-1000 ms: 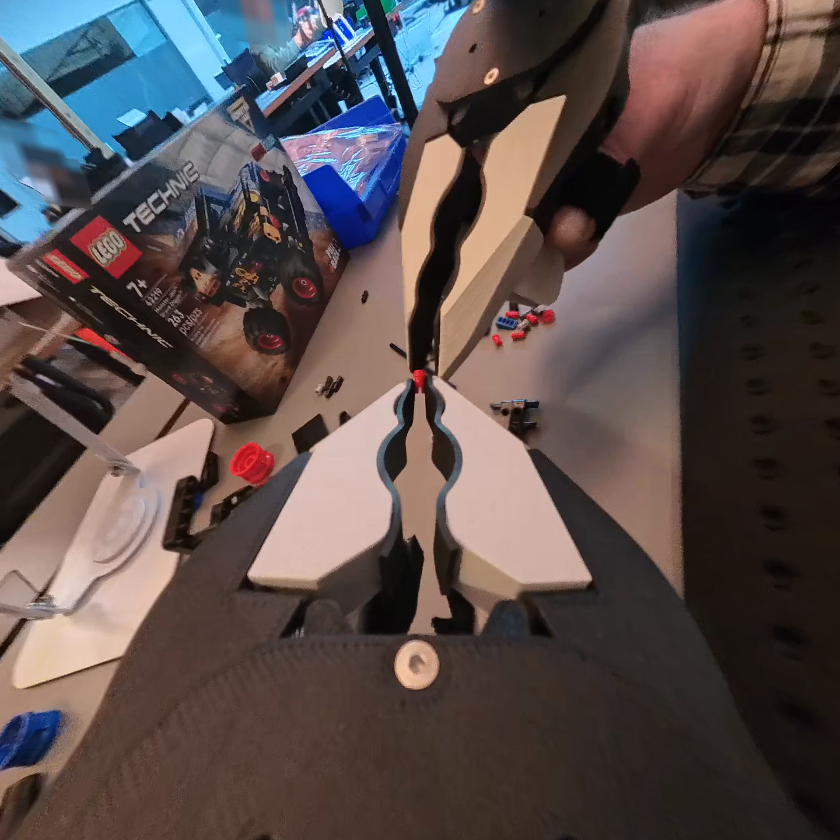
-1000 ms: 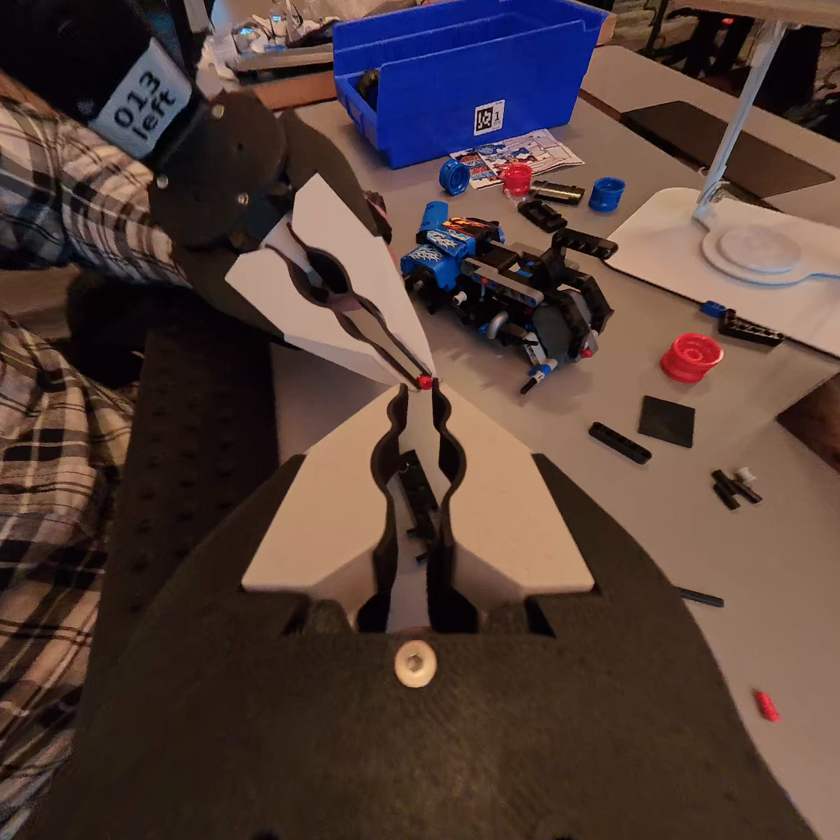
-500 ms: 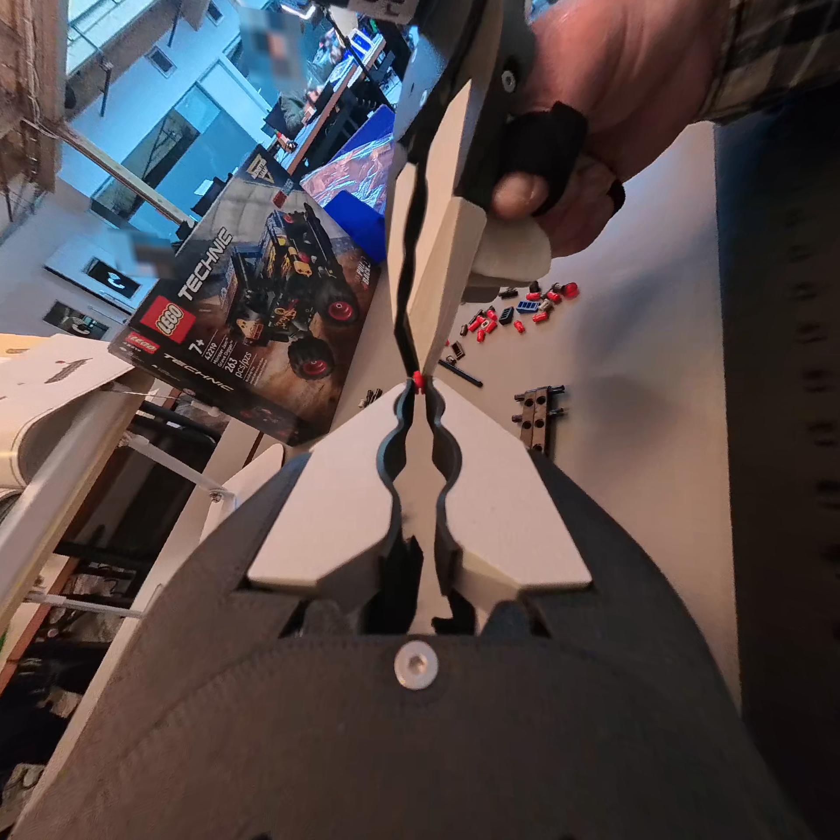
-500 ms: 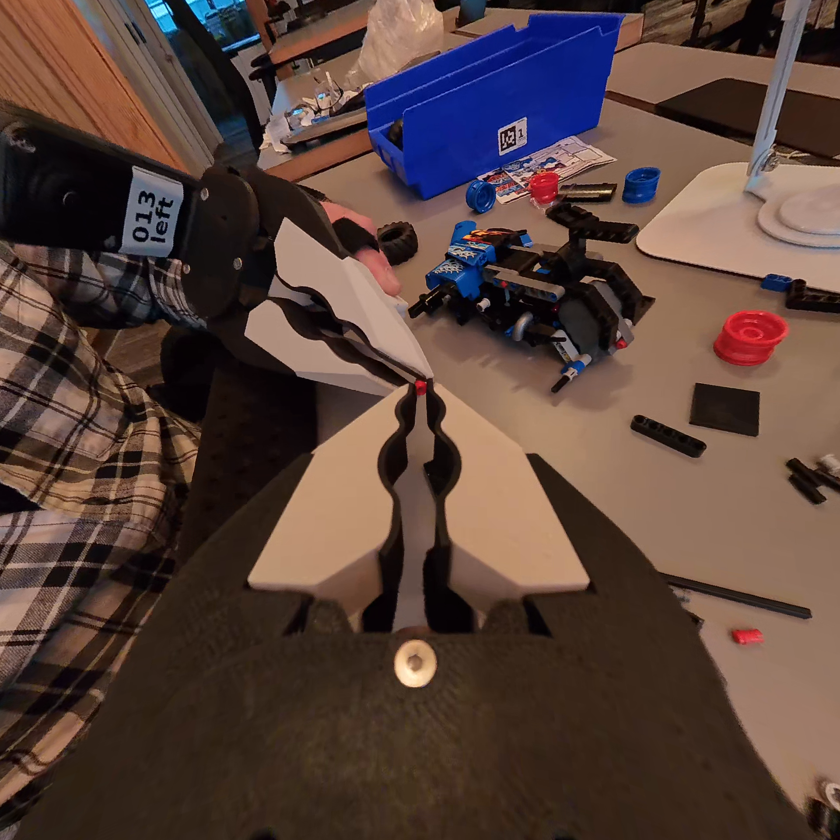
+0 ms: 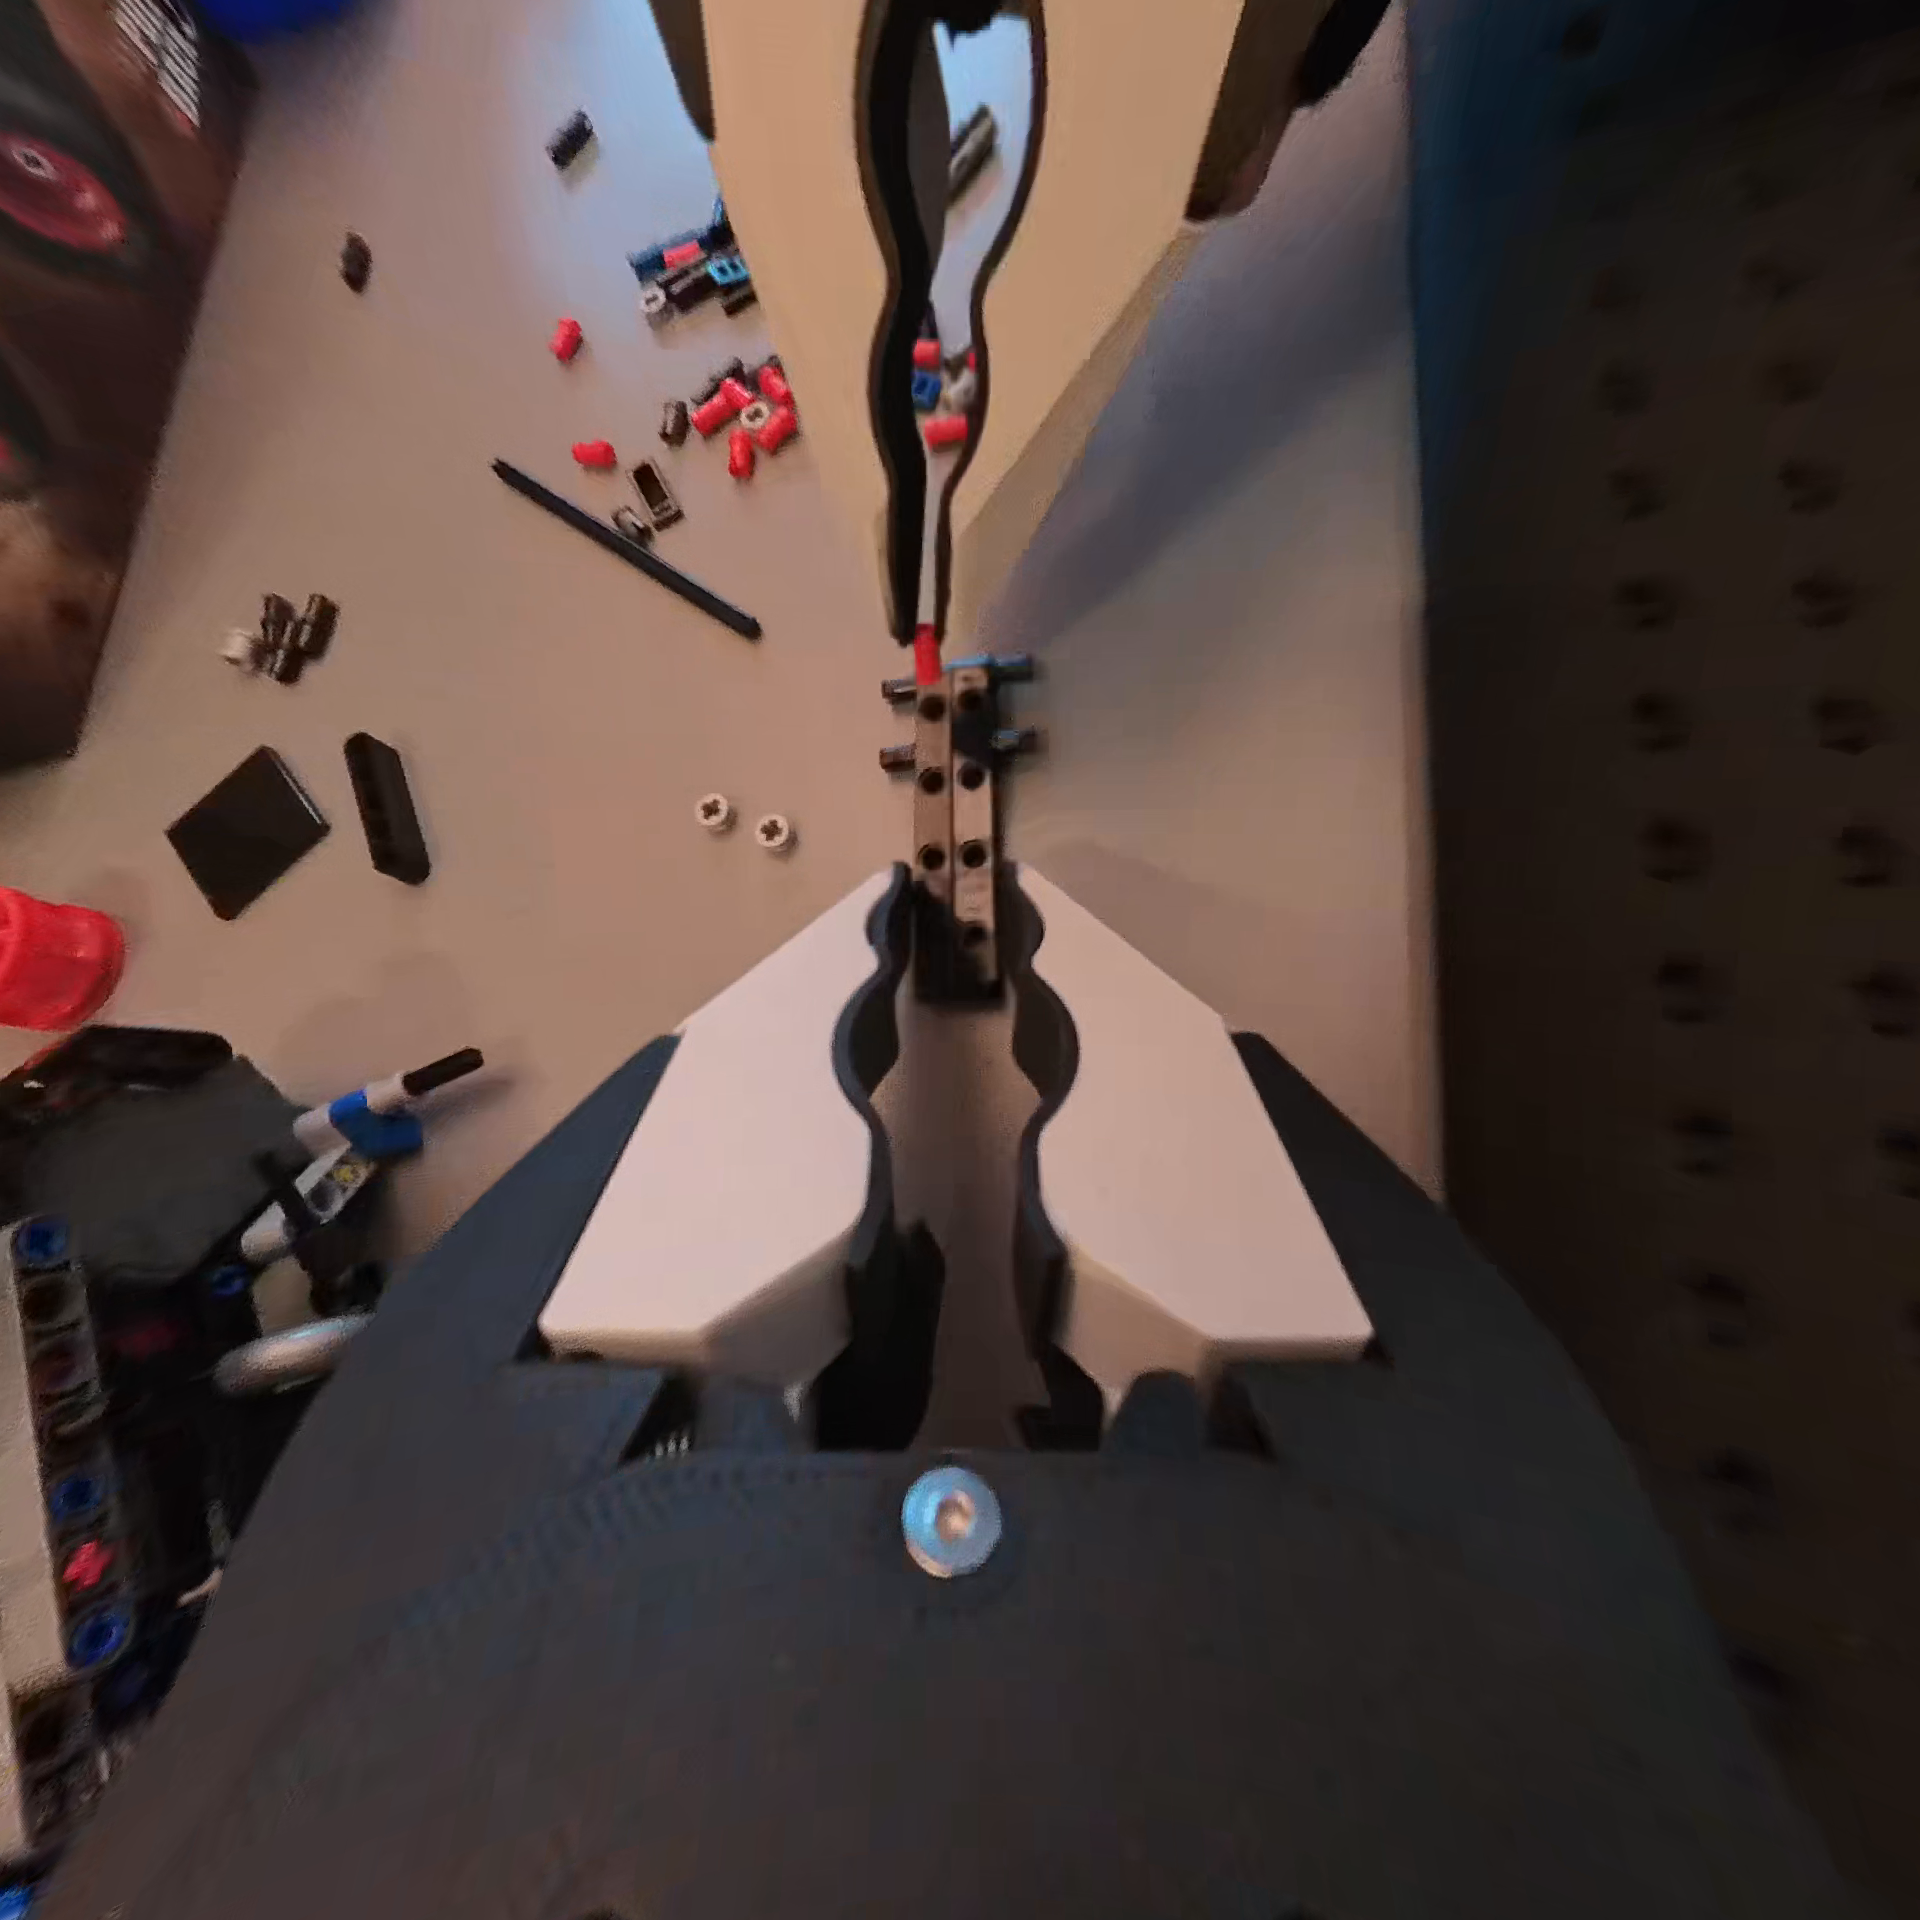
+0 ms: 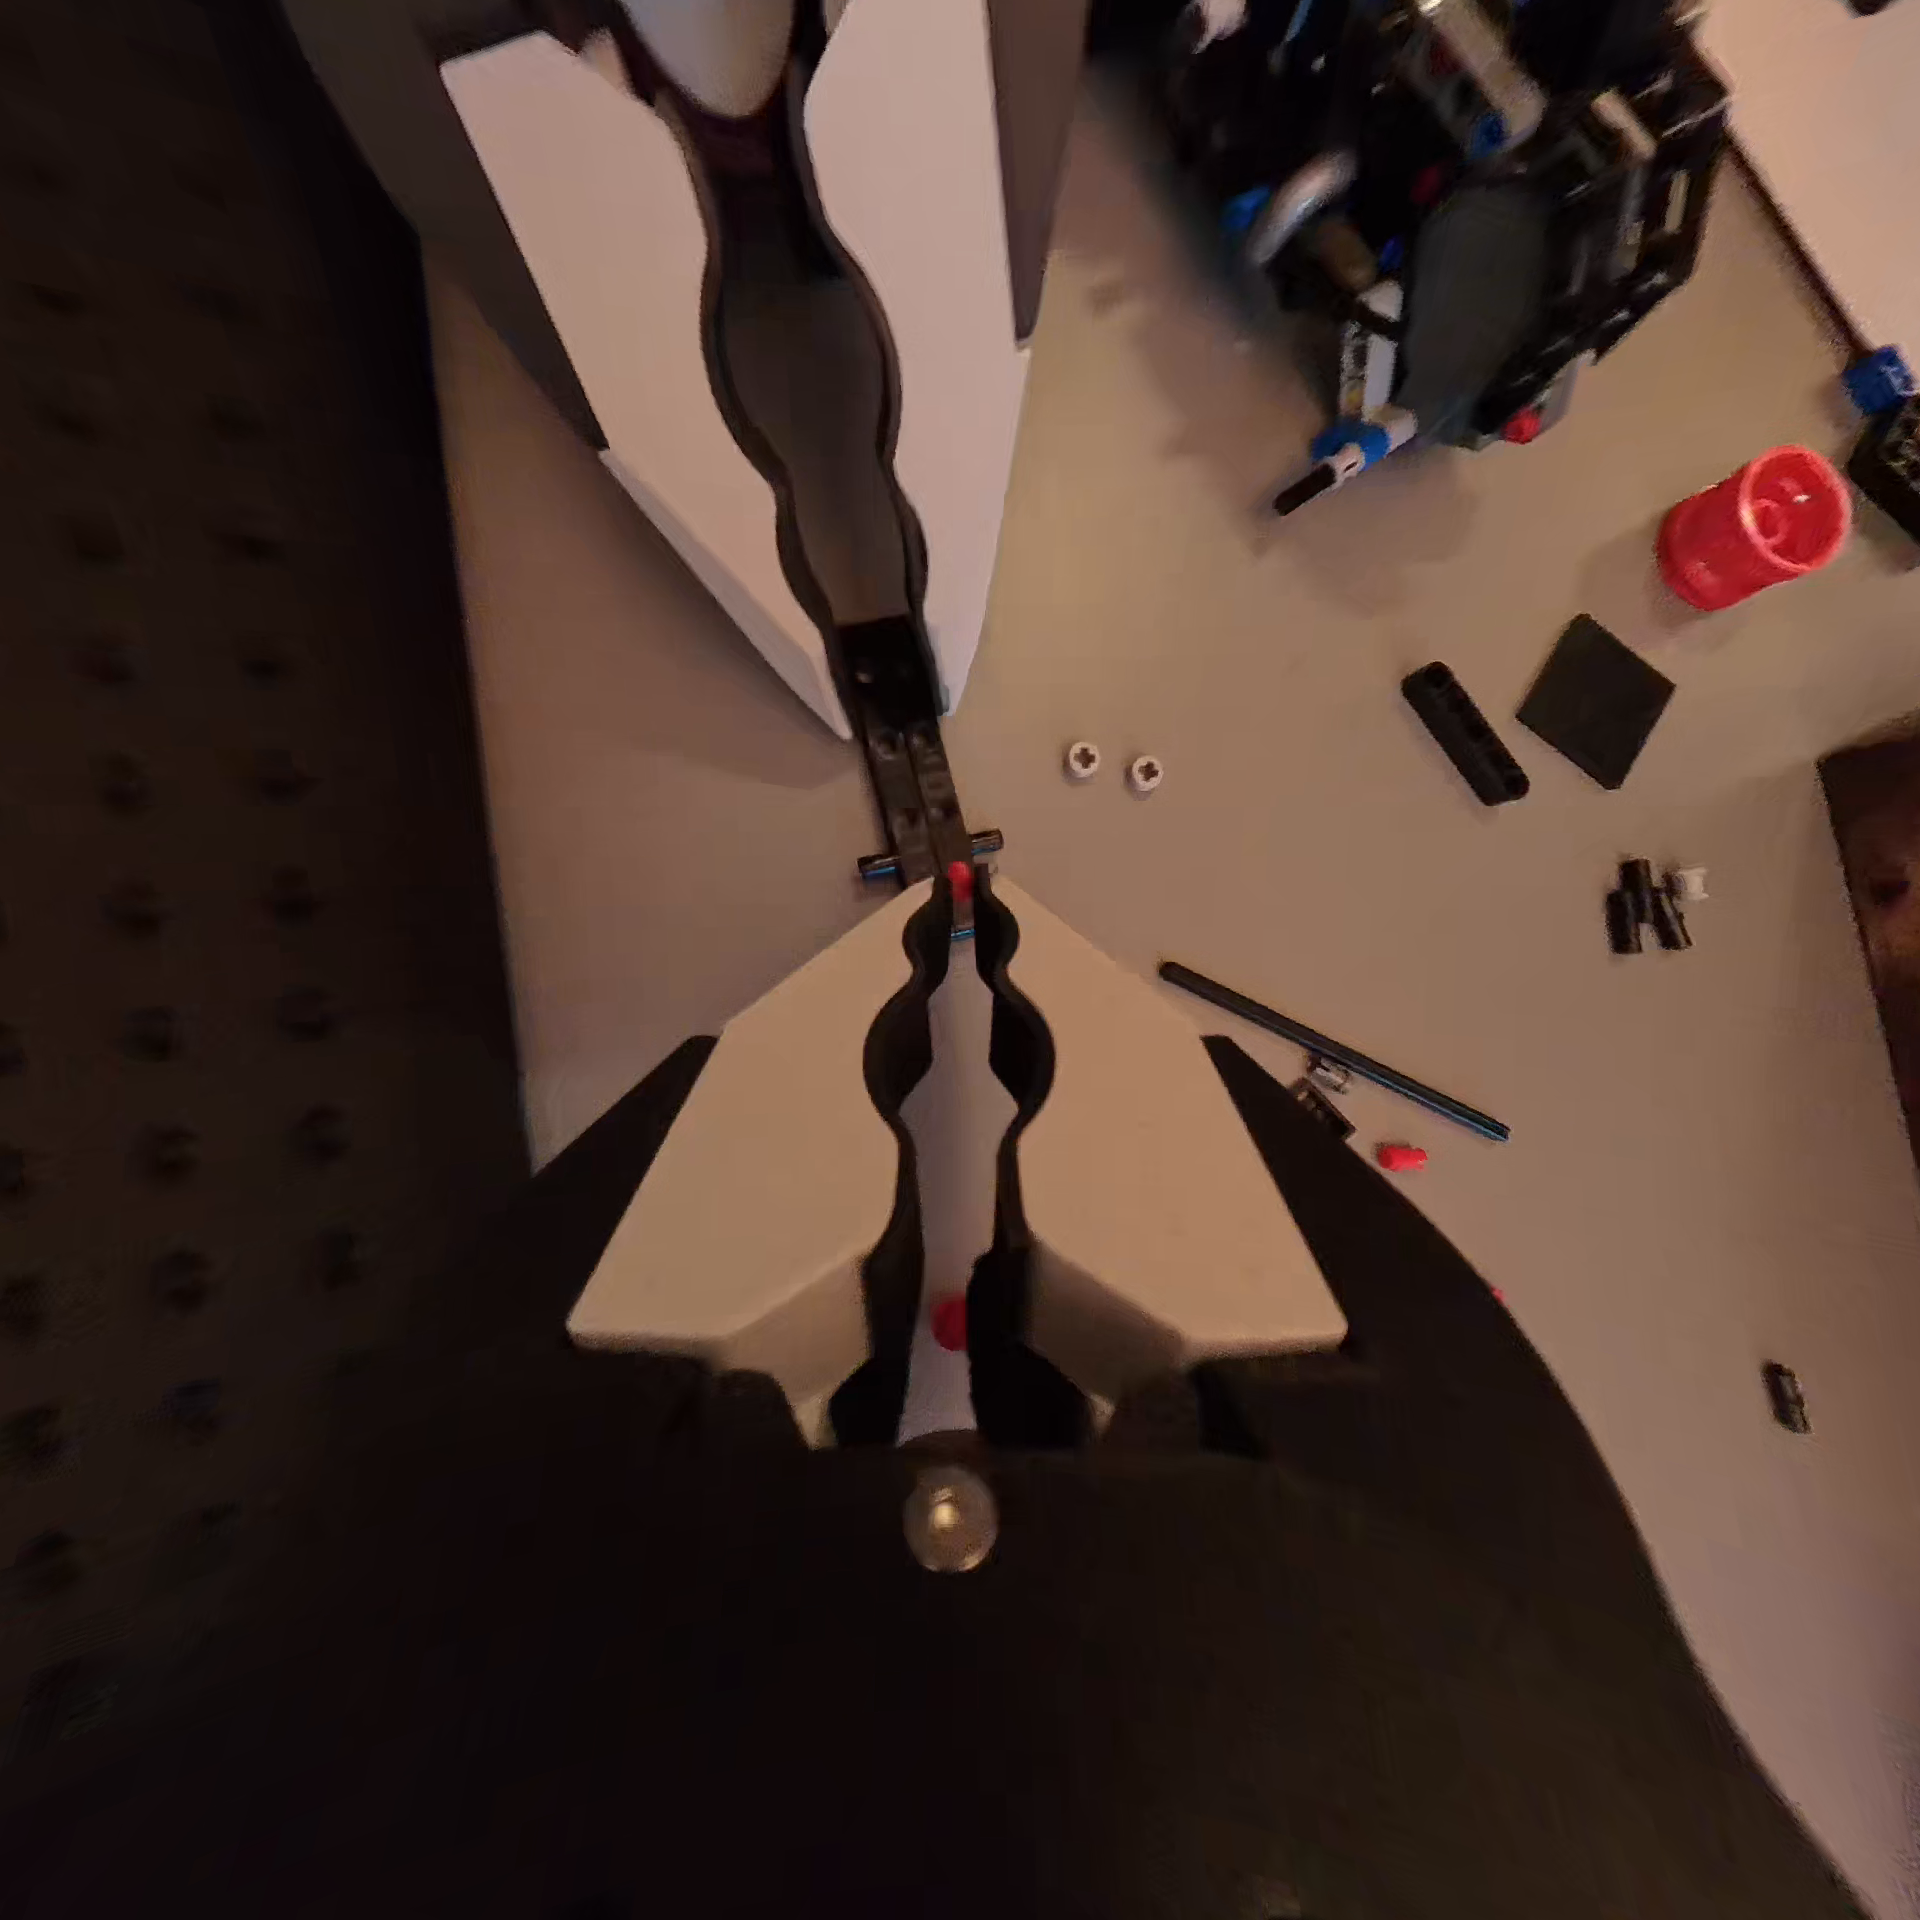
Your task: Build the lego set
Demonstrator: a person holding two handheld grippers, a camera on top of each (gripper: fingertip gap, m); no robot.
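My left gripper [image 5: 954,883] is shut on a black double-beam assembly [image 5: 956,790] with side pins, holding it just above the grey table. My right gripper [image 6: 958,902] is shut on a small red pin [image 6: 958,878]. It comes in from the opposite side, and the pin touches the far end of the beam. In the left wrist view the right gripper [image 5: 914,623] reaches down from the top with the red pin [image 5: 928,657]. In the right wrist view the left gripper [image 6: 894,717] holds the beam assembly [image 6: 909,774].
A partly built blue-and-black vehicle [image 6: 1507,208] stands nearby. Loose on the table are a red wheel hub [image 6: 1756,525], a black tile [image 6: 1595,701], a short black beam [image 6: 1465,732], two white bushes [image 6: 1112,767], a long black axle [image 6: 1330,1049] and a heap of red pins [image 5: 743,410]. A dark mat [image 5: 1662,831] borders the table. Across from one pair of fingers to the other is roughly 4 cm. The long black axle [image 6: 1330,1049] lies around 10 cm away from my right fingertips. The left camera catches it too, in the left wrist view [image 5: 623,541].
Both grippers have tipped down toward the table. My left gripper now holds the black beam assembly that lay on the table. The red pin is in my right gripper, at the beam's end.
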